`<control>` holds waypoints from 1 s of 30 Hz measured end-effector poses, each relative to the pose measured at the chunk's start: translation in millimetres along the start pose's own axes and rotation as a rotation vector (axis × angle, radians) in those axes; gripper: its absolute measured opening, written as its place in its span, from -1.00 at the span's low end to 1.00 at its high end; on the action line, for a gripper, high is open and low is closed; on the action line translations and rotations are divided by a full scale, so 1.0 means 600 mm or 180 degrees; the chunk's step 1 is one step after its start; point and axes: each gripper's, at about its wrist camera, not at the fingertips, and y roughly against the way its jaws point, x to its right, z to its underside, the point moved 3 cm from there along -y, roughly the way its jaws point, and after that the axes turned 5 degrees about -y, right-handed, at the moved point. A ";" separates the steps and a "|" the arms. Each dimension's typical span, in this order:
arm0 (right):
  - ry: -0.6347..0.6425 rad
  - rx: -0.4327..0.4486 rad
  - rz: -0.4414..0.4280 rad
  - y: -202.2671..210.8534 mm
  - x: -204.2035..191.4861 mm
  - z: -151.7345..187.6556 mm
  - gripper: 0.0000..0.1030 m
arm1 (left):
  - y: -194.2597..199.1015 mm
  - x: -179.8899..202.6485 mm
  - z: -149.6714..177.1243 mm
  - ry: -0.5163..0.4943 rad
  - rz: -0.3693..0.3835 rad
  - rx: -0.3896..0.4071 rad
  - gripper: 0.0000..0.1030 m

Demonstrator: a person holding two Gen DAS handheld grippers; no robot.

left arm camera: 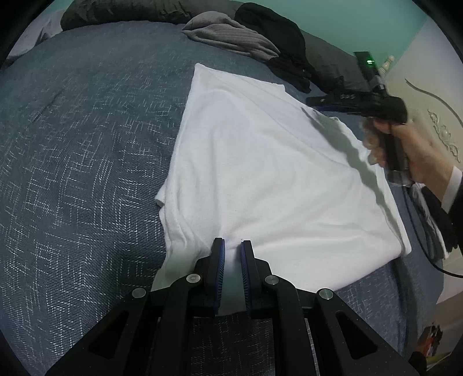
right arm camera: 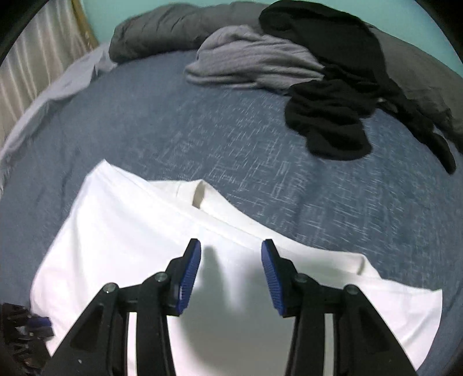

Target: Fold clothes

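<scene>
Left wrist view: your left gripper (left arm camera: 232, 245) pinches the near edge of the white shirt (left arm camera: 269, 173), part-folded on the bed (left arm camera: 86, 144).

Right wrist view: your right gripper (right arm camera: 231, 248) hangs partly open, empty, above the collar end. Next, grip that edge to fold.

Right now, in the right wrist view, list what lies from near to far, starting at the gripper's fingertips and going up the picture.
right gripper → white shirt → bare blue bedspread → grey garment → dark grey rolled blanket → teal wall.
</scene>
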 end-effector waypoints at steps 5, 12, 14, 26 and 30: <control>0.0208 -0.0089 0.0115 -0.031 -0.015 0.004 -0.54 | 0.001 0.000 0.000 -0.0005 -0.0003 0.0001 -0.78; 0.0280 0.0004 0.0120 -0.026 -0.020 0.002 -0.97 | 0.002 0.000 -0.002 0.0009 0.0019 -0.0001 -0.78; 0.0308 0.0064 0.0127 -0.020 -0.021 -0.001 -0.98 | 0.002 -0.001 -0.001 0.0016 0.0022 0.0000 -0.78; 0.0162 0.0289 0.0288 0.000 -0.008 -0.022 -0.98 | 0.007 -0.005 0.008 0.0049 0.0046 0.0006 -0.78; 0.0091 0.0222 0.0408 -0.019 -0.007 -0.022 -0.98 | 0.009 -0.007 0.010 0.0056 0.0049 0.0008 -0.78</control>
